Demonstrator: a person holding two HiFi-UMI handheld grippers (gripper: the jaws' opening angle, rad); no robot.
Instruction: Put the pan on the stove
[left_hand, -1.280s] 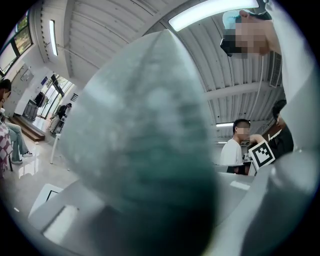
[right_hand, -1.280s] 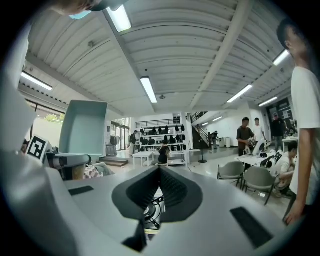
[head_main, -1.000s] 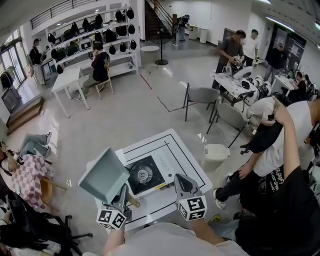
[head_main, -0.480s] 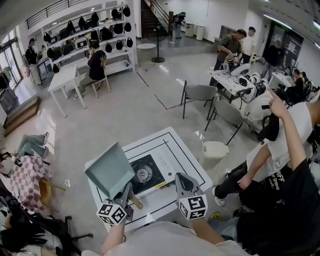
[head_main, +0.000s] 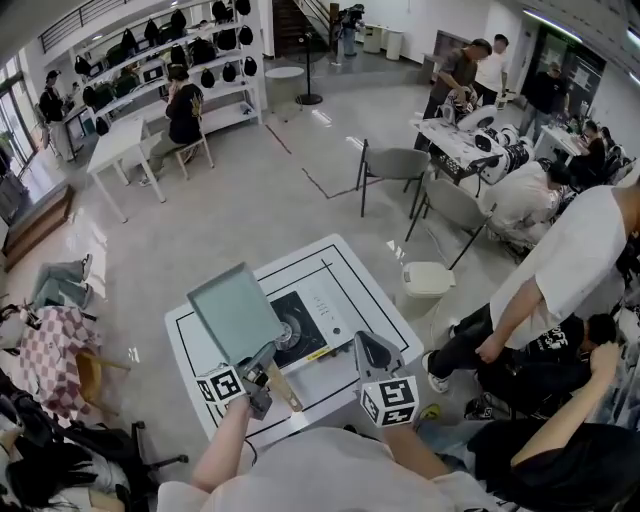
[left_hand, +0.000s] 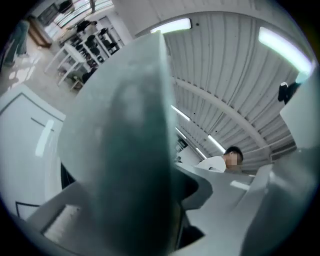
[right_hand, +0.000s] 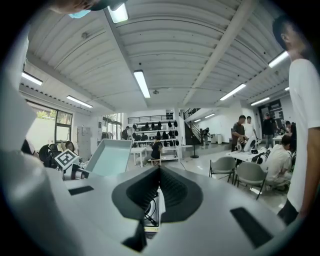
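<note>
1. Two claws show in the head view.
   - The left claw (head_main: 262, 372) is clamped on the pan (head_main: 235, 312), close to where its wooden handle (head_main: 287, 392) meets the body.
   - The pan juts ahead of that claw, tilted, in the air over the stove (head_main: 308, 345).
   - The right claw (head_main: 368, 350) hovers to the left claw's right, over the white table (head_main: 350, 285).
   - The pan looks stiff and fairly light. A grip near the handle's root should limit its leverage, though the smooth handle might twist.
2. Left gripper view: the pan (left_hand: 125, 145) fills the space between the jaws, seen edge-on. The table (left_hand: 22, 130) lies below and to the left.
3. Right gripper view: the jaws are pressed together on nothing.
   - The pan (right_hand: 111, 156) sits ahead and left of this claw, and the stove (right_hand: 149, 212) is just ahead and below.
   - Chairs (right_hand: 250, 175) and people stand well beyond, in an open hall.
</note>
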